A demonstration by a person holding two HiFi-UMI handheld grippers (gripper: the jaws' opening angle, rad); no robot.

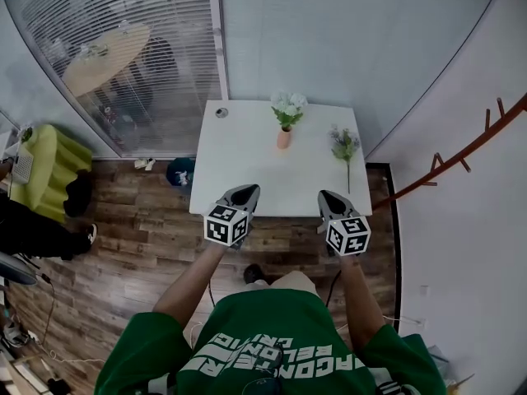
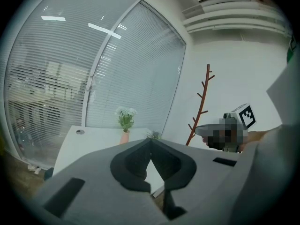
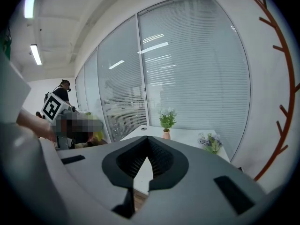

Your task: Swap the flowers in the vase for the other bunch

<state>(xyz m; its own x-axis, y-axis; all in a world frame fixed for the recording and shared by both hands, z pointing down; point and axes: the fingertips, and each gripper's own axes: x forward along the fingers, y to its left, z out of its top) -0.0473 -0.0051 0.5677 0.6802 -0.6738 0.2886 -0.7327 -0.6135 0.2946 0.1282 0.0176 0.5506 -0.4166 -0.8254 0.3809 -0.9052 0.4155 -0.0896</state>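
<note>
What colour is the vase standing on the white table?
The vase is a pale peachy pink; it shows best in the head view.

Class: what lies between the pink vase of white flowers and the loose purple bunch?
Nothing: in the head view only bare white tabletop separates the small pink vase from the loose purple-flowered bunch.

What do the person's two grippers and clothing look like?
Both the left gripper and the right gripper are grey, pointed, dark on the inside. Each carries a cube of black-and-white square markers. The shirt is green, short-sleeved, with white lettering.
</note>
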